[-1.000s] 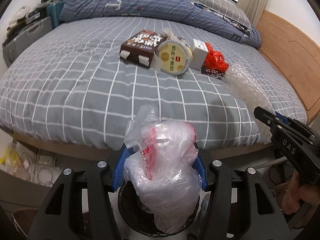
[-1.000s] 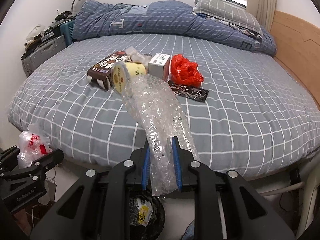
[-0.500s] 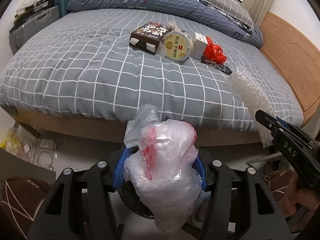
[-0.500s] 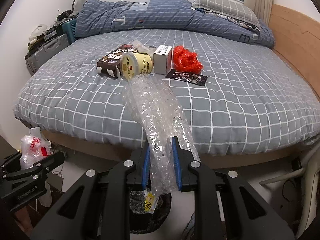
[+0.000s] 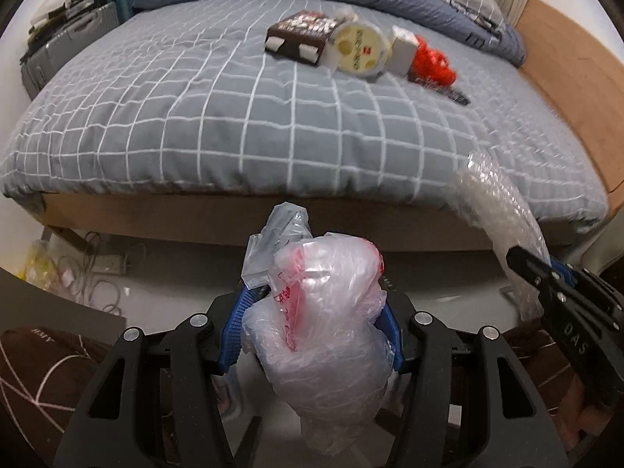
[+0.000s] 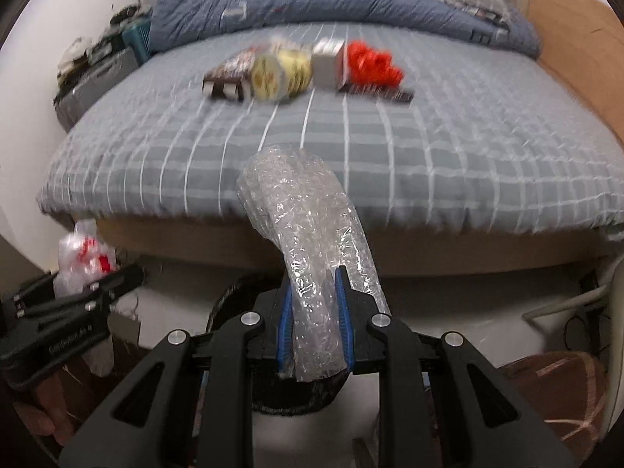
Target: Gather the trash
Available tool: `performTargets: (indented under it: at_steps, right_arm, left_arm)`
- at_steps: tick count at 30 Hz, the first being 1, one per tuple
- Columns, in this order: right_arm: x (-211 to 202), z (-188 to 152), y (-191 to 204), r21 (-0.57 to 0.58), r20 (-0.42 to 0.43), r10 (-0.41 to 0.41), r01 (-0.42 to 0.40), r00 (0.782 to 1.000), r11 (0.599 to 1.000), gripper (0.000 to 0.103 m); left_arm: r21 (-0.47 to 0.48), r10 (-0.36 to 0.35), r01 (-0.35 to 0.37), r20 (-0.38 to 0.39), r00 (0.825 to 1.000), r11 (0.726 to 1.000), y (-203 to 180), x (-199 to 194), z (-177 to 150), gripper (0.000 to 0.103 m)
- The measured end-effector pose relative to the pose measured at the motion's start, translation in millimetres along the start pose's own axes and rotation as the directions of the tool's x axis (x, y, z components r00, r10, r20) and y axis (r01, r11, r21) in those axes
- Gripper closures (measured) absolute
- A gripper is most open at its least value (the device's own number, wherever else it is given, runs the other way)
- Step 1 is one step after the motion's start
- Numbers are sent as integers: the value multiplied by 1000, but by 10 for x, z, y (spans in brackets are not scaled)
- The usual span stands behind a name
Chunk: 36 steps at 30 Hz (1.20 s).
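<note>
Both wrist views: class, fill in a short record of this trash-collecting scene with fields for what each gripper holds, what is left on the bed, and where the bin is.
left gripper: jaws shut on a crumpled clear plastic bag with red print
right gripper: jaws shut on a rolled sheet of clear bubble wrap
left on the grey checked bed: brown box, round yellow tub, small white box, crumpled red plastic, flat black packet
bin: black-lined bin on the floor below the right gripper
image quality: right wrist view blurred
</note>
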State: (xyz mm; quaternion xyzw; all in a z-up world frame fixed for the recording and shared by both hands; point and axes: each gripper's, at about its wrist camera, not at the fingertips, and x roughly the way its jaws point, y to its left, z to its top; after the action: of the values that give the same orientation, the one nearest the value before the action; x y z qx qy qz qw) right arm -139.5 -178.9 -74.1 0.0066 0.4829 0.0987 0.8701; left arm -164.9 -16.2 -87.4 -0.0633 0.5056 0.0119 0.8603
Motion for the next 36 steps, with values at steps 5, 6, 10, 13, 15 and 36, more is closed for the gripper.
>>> performTargets:
  at_steps: [5,6,10,13,15,36]
  right_arm:
    - [256,-129,51,-1,-55,35,-35,998,999,84]
    - [288,-153,66,-7,-61,34,-34,998,999,84]
    - [444,-217,78,-9,-90,23,-24,996,1000,84]
    - [573,-267,95,-10,-113,36,-38,993,999,83]
    - [647,-292,140,-19,-128,37,-40,991,999,83]
    - [1513,-457,280,-30,-288,12,-22,957,999,82]
  left_arm:
    - [-9,-7,7,-31,1000,1000,97,256,-68,48]
    - [-11,-4,4,-34,999,1000,120,294,-68,48]
    - [-20,-8,6,-57,998,1000,183,444,-78,48]
    - [-3,2,-2,-77,997,1000,187,533,-69,48]
    - [-2,-8,8,-86,996,1000,192,590,-56,48]
    - [-16,-34,31,-192,981,999,360,1283,-179,48]
